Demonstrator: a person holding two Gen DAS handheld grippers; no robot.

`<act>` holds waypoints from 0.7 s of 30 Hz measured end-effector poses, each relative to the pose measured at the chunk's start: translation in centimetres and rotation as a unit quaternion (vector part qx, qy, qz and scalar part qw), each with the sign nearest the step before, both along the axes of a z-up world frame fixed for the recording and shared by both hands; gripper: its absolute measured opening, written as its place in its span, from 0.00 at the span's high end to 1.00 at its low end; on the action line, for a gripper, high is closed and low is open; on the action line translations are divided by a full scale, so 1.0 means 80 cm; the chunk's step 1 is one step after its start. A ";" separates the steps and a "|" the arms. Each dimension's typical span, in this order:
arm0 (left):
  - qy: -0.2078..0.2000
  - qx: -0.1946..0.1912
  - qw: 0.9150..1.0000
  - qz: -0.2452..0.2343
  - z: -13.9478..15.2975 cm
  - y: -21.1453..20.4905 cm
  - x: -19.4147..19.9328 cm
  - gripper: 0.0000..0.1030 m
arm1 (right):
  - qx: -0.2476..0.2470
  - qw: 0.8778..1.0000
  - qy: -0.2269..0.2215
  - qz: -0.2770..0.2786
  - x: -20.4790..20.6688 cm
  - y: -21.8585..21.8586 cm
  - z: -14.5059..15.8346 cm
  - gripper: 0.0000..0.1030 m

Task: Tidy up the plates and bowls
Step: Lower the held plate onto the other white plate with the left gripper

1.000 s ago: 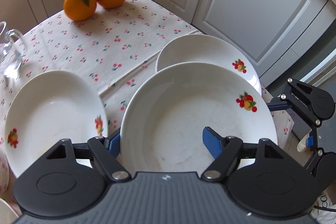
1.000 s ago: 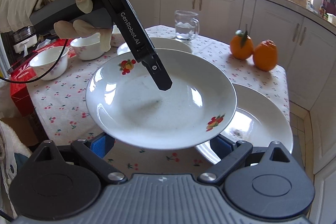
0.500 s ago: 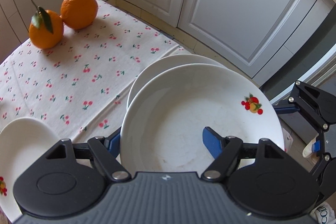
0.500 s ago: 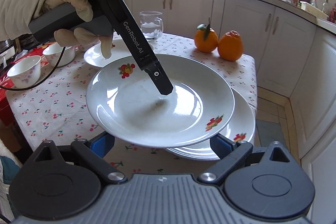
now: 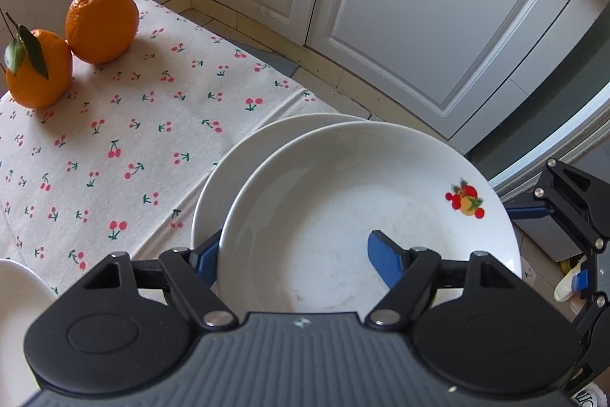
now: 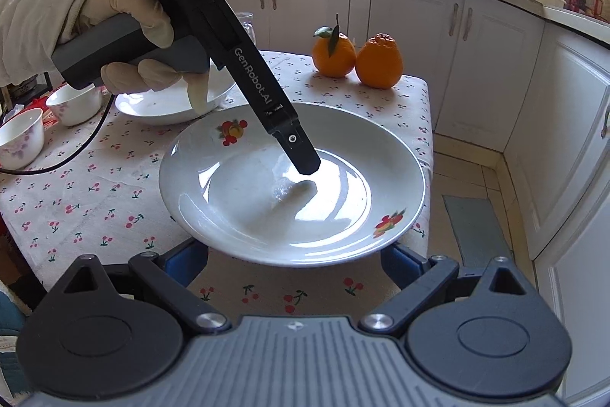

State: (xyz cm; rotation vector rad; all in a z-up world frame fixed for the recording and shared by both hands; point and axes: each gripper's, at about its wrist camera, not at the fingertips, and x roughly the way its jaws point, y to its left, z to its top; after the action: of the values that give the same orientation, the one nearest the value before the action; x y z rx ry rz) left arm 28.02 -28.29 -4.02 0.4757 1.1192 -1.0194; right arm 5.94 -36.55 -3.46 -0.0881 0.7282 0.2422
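My left gripper (image 5: 293,254) is shut on the rim of a white plate with a fruit print (image 5: 343,193), one finger above and one below. It holds this plate right over a second white plate (image 5: 244,155) at the table's corner. In the right wrist view the held plate (image 6: 248,201) hides the lower one. The left gripper's upper finger (image 6: 301,155) rests inside it. My right gripper (image 6: 293,266) is open and empty, just in front of the plate. A third white plate (image 6: 160,109) lies further back on the table.
Two oranges (image 6: 356,60) stand at the table's far corner. Two small white bowls (image 6: 45,117) sit at the left, partly on a red box. A glass mug (image 6: 248,23) is behind the gloved hand. White cabinets (image 6: 533,102) border the floor on the right.
My left gripper has carried the plate toward the table's corner and lowered it over the plate there. The lower plate is now hidden in the right wrist view. The right gripper stayed open.
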 end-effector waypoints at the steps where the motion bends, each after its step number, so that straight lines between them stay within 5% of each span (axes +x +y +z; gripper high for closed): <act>1: 0.001 0.001 1.000 -0.001 -0.002 -0.001 0.000 0.25 | 0.001 1.000 0.000 -0.001 0.000 0.000 0.001 0.04; 21: 0.014 -0.016 1.000 -0.009 -0.012 -0.015 0.008 0.24 | 0.000 1.000 -0.004 -0.015 -0.003 -0.005 0.005 0.04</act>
State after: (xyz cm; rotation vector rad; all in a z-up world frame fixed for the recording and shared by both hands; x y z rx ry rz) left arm 28.64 -29.45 -5.00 0.4486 1.1229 -1.0611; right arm 5.68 -36.93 -3.09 -0.0784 0.7210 0.2123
